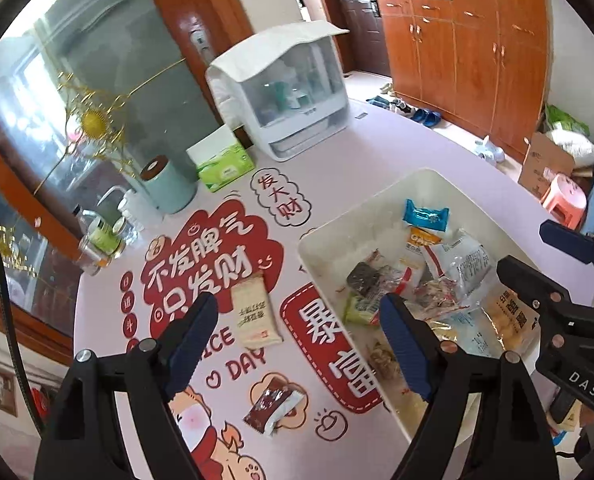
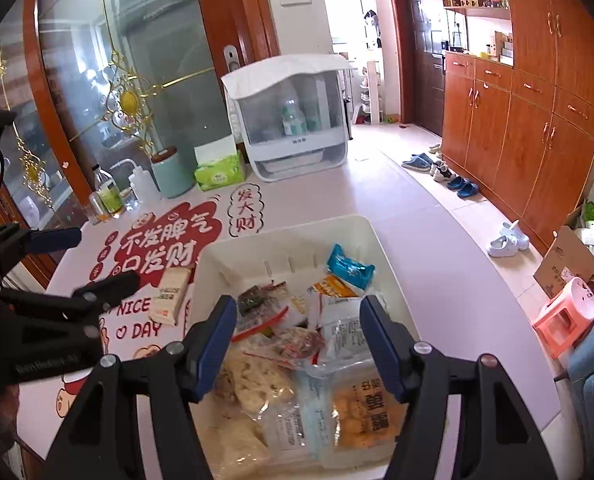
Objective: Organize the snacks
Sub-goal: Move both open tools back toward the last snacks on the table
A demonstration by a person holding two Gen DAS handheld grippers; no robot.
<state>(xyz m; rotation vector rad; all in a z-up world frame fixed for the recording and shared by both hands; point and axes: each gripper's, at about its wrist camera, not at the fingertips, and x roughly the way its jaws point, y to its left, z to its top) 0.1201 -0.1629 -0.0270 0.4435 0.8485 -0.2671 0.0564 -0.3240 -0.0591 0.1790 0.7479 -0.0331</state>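
Most of the snacks are already in the white bin point(image 1: 333, 216), which sits on the right side of the table point(image 1: 437, 168). It holds a big pile of packets: a blue packet point(image 2: 351, 268) at the far end, a dark square snack point(image 1: 363, 278), a bag of yellow puffs point(image 2: 367, 412) at the near end, and many more mixed up in between.

Two snacks are not in the bin yet. A beige packet point(image 1: 253, 312) lies on the table just left of the bin, on the red words of the table cover. A brown and white packet point(image 1: 273, 404) lies nearer, also on the table cover.

The left tongs point(image 1: 301, 340) are wide and hold nothing. They hang above the table, between the beige packet and the left side of the bin. The right tongs point(image 2: 297, 340) are wide too and hold nothing. They hang over the pile in the bin.

So the job looks almost done. I think the two packets on the table are what is left to pick up and put in the bin.
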